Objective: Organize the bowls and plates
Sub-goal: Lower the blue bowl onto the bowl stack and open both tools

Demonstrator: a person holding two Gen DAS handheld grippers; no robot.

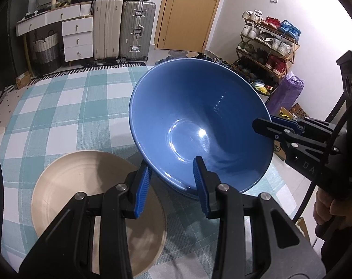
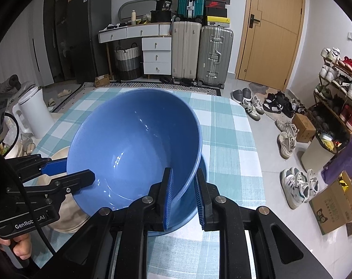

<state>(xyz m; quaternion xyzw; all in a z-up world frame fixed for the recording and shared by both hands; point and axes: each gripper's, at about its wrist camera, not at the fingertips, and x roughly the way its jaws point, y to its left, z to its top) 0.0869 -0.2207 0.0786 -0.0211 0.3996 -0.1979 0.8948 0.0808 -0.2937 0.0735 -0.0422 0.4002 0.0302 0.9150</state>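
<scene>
Both grippers hold a large blue bowl (image 1: 199, 116) (image 2: 134, 144) by opposite rims, tilted above the checked tablecloth (image 1: 59, 107) (image 2: 224, 139). My left gripper (image 1: 171, 162) (image 2: 78, 169) is shut on the near rim, one finger inside and one outside. My right gripper (image 2: 183, 171) (image 1: 269, 122) is shut on the opposite rim. A second blue bowl (image 1: 187, 193) (image 2: 187, 216) sits directly under the held one; whether they touch I cannot tell. A beige plate (image 1: 83, 186) (image 2: 66, 218) lies on the cloth to their left.
A white jug (image 2: 34, 114) stands off the table's left side. Shoes (image 2: 290, 137) and cardboard boxes (image 2: 334, 204) cover the floor to the right. Suitcases (image 2: 201, 53) and a white dresser (image 2: 152, 51) line the far wall beside the door (image 2: 273, 32).
</scene>
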